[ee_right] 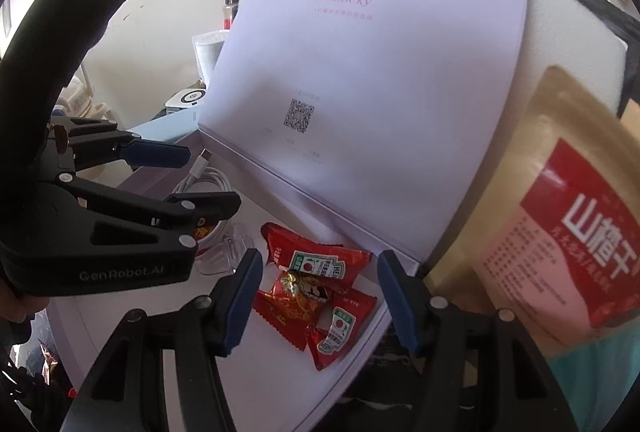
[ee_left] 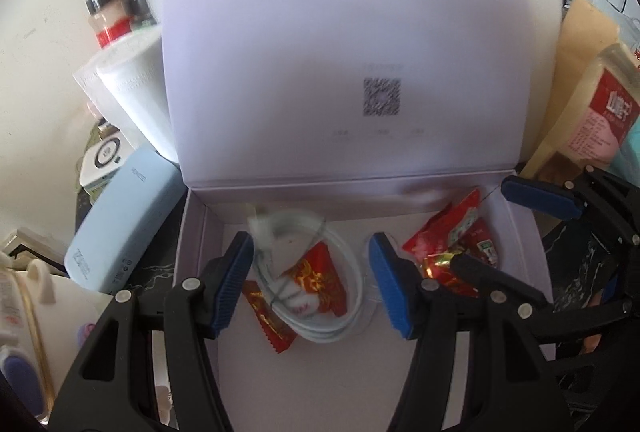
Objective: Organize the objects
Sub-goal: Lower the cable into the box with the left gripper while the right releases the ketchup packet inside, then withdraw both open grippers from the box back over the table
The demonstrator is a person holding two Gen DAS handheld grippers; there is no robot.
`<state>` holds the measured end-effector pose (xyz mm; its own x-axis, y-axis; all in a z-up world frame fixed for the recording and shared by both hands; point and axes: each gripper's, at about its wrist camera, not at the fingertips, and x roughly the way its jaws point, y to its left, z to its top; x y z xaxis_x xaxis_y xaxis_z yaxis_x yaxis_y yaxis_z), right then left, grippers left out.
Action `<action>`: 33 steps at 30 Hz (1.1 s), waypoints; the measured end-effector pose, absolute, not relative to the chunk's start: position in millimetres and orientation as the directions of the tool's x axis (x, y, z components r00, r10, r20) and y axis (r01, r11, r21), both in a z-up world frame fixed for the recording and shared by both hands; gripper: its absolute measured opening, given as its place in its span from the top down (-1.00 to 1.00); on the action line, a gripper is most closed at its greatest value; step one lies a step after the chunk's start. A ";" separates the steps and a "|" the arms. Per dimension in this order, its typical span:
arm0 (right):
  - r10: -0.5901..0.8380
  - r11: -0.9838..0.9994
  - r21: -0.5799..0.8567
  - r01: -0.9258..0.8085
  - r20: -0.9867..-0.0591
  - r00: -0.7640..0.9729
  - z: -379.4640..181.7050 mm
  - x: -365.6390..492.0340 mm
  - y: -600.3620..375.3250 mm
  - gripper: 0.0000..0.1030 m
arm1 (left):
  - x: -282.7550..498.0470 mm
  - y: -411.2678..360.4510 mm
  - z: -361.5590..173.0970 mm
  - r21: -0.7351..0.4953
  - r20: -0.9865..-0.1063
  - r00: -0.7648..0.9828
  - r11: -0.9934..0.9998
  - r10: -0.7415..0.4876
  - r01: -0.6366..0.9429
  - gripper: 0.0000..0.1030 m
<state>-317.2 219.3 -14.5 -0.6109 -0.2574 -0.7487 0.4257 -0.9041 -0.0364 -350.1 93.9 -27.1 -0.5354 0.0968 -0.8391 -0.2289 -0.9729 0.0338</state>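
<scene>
Fingers of left gripper (ee_left: pixel 312 284) spread above coiled white cable (ee_left: pixel 320 296) in lilac box (ee_left: pixel 520 232), right gripper (ee_right: pixel 318 302) fingers spread above red sauce sachets (ee_right: pixel 320 264), foil candy (ee_right: pixel 298 286) among them, lid (ee_right: pixel 380 72) upright behind.

Cable (ee_left: pixel 320 264) left, sachets (ee_left: pixel 452 236) right — inside box (ee_left: pixel 200 232)

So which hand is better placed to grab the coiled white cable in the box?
Probably left: the left gripper hangs with open fingers directly over the cable, while the right gripper sits over the red packets.

Box lid (ee_right: pixel 372 72) reads "uLucky" — left hand-held gripper (ee_right: pixel 208 184) "GenRobot.AI" — pouch (ee_right: pixel 560 232) "山楂干".
</scene>
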 end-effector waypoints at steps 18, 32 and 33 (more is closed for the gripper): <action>-0.251 -0.915 -0.075 0.397 -0.666 -0.702 57.4 -259.6 233.7 -0.18 | -307.5 97.4 42.2 0.070 -0.779 -0.623 -0.977 0.071 -0.199 -0.15; -0.250 -0.921 -0.091 0.379 -0.609 -0.753 96.6 -209.5 237.5 -0.18 | -250.9 98.4 92.9 0.083 -0.728 -0.682 -0.981 0.061 -0.176 -0.16; -0.250 -0.921 -0.093 0.378 -0.605 -0.756 99.5 -204.4 238.2 -0.18 | -247.1 98.4 95.4 0.084 -0.726 -0.685 -0.981 0.060 -0.175 -0.16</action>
